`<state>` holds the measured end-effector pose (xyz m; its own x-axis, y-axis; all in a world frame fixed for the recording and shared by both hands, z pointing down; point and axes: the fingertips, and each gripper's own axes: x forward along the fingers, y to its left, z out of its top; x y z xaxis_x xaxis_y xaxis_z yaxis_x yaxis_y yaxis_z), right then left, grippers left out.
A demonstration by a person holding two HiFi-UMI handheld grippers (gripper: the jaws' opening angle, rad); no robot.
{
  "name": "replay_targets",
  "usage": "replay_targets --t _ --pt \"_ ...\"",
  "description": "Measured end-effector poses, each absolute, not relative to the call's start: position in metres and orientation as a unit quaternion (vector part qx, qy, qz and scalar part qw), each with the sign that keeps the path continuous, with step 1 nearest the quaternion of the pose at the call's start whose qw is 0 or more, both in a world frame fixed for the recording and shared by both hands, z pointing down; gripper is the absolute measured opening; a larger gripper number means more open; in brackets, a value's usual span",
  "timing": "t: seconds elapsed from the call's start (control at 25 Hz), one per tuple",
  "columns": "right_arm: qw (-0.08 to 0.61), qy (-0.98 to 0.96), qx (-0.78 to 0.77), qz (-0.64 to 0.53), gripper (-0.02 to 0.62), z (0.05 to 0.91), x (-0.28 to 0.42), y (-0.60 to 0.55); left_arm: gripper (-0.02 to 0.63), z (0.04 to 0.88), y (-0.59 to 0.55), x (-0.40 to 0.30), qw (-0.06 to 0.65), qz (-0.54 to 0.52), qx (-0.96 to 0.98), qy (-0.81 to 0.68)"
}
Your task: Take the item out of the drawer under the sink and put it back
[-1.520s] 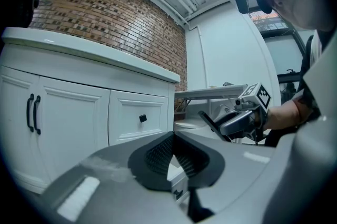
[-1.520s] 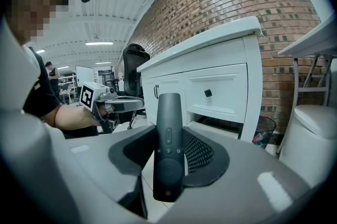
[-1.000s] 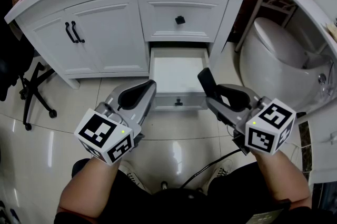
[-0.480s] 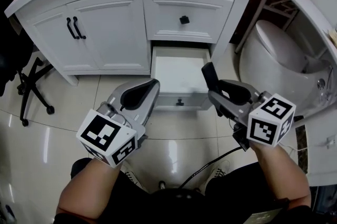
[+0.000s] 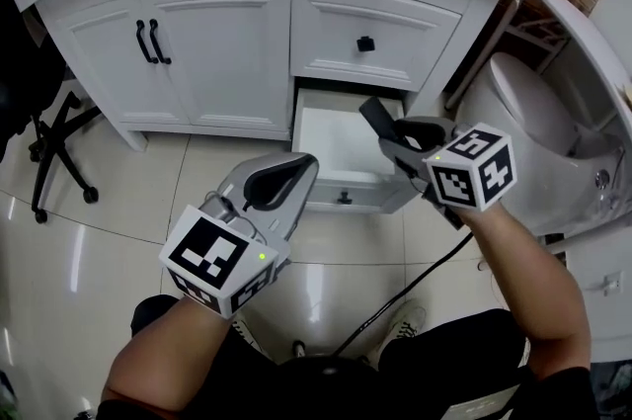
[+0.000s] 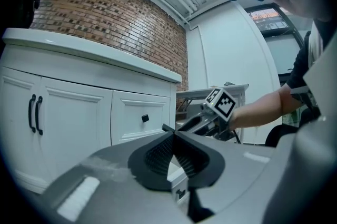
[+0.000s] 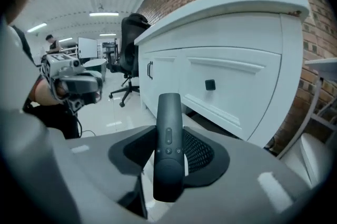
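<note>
The white vanity's lower drawer (image 5: 332, 139) stands pulled out, and the part of its inside that I can see is bare. My right gripper (image 5: 395, 143) hovers over the drawer's right side, shut on a dark remote control (image 5: 376, 123) that sticks out past the fingertips toward the cabinet. In the right gripper view the remote (image 7: 168, 112) stands upright between the ribbed pads of that gripper (image 7: 168, 137), buttons facing the camera. My left gripper (image 5: 299, 169) hangs just in front of the drawer's front panel, shut with nothing in it; its pads meet in the left gripper view (image 6: 172, 136).
Above the open drawer is a shut drawer with a black knob (image 5: 365, 43). Two cabinet doors with black handles (image 5: 153, 42) are to the left. A white toilet (image 5: 523, 107) stands right of the vanity, an office chair (image 5: 49, 146) at far left. A black cable (image 5: 415, 275) trails over the glossy tiles.
My right gripper has carried the remote forward and left, from in front of the drawer to over its right side. The left gripper has edged forward slightly.
</note>
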<state>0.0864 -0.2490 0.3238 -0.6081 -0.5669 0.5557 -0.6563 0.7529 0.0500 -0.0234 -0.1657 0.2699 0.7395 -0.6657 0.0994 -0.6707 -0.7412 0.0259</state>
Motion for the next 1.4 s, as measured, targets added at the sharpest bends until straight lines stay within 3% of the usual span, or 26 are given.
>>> replay_targets --t 0.24,0.72,1.4 --pt "0.367 -0.875 0.313 0.039 0.166 0.368 0.073 -0.310 0.005 0.270 -0.167 -0.027 0.034 0.042 0.931 -0.361" --pt "0.514 -0.832 0.200 0.063 0.167 0.488 0.049 -0.347 0.006 0.271 -0.174 -0.030 0.052 0.038 0.927 -0.370" --pt "0.545 -0.813 0.186 0.087 0.169 0.526 0.044 -0.356 0.005 0.265 -0.173 -0.032 0.062 0.010 0.930 -0.362"
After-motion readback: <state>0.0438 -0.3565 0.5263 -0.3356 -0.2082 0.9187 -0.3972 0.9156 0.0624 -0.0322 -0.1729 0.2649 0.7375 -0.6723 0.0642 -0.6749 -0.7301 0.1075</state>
